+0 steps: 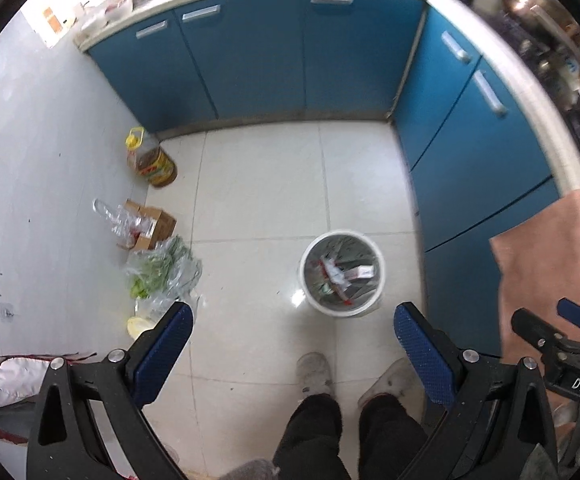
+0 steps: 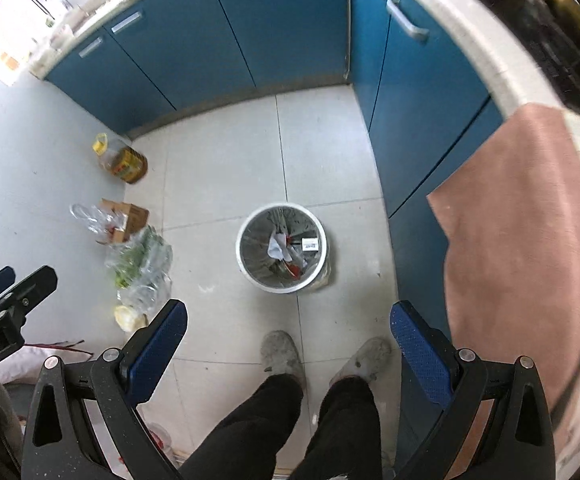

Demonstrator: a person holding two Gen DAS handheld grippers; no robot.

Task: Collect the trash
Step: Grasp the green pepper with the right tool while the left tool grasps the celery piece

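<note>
White trash bin [image 1: 342,274] holding wrappers sits on the floor at twelve o'clock beyond the left gripper [image 1: 293,354] and right gripper [image 2: 288,346], both wide and empty

The pale tiled floor [image 2: 225,160] carries a white trash bin [image 2: 281,286] near the blue cabinets, with paper and wrappers inside. Along the left wall stand an oil jug [image 2: 123,160], a cardboard box [image 2: 131,216] with a crumpled clear bottle [image 2: 89,216], and a plastic bag of greens [image 2: 137,264]. A person's two shoes [image 2: 281,354] stand just before the bin.
</note>
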